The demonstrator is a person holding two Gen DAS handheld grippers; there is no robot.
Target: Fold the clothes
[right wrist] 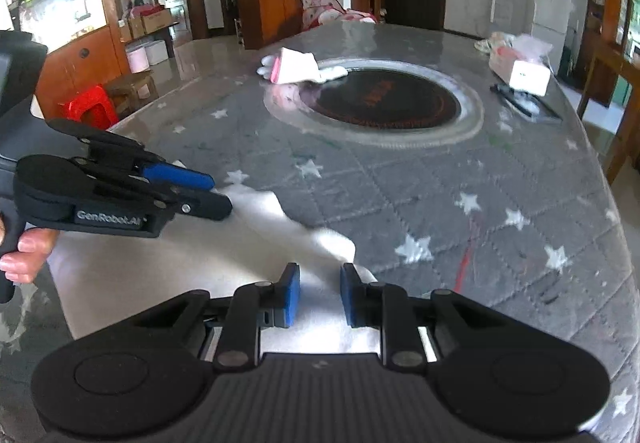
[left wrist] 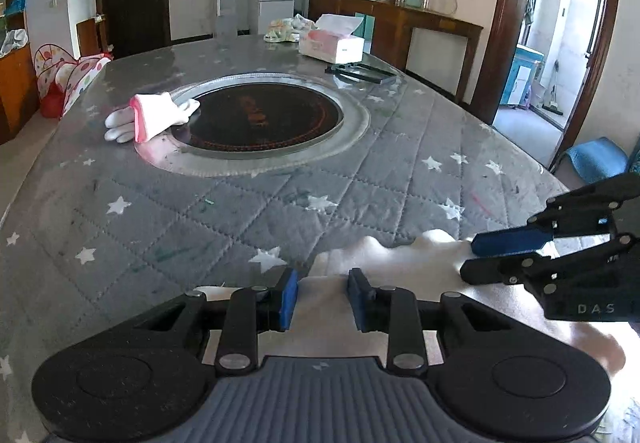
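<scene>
A white garment point(left wrist: 400, 255) point(right wrist: 180, 263) lies bunched at the near edge of the grey star-quilted table point(left wrist: 240, 211). My left gripper point(left wrist: 323, 299) point(right wrist: 220, 193) has its blue pads partly closed on a raised fold of it. My right gripper point(right wrist: 320, 295) point(left wrist: 466, 255) pinches the same garment's edge a little to the right, and a ridge of cloth stands up just past its tips. A folded white and pink garment point(left wrist: 156, 115) point(right wrist: 296, 71) rests across the table, beside the round hotplate point(left wrist: 264, 119).
A tissue box point(left wrist: 332, 43) point(right wrist: 524, 73) and a flat black object point(left wrist: 364, 73) sit at the far right of the table, with a bundle of cloth behind them. A hand point(right wrist: 24, 251) grips the left tool's handle. A blue chair point(left wrist: 596, 159) stands right of the table.
</scene>
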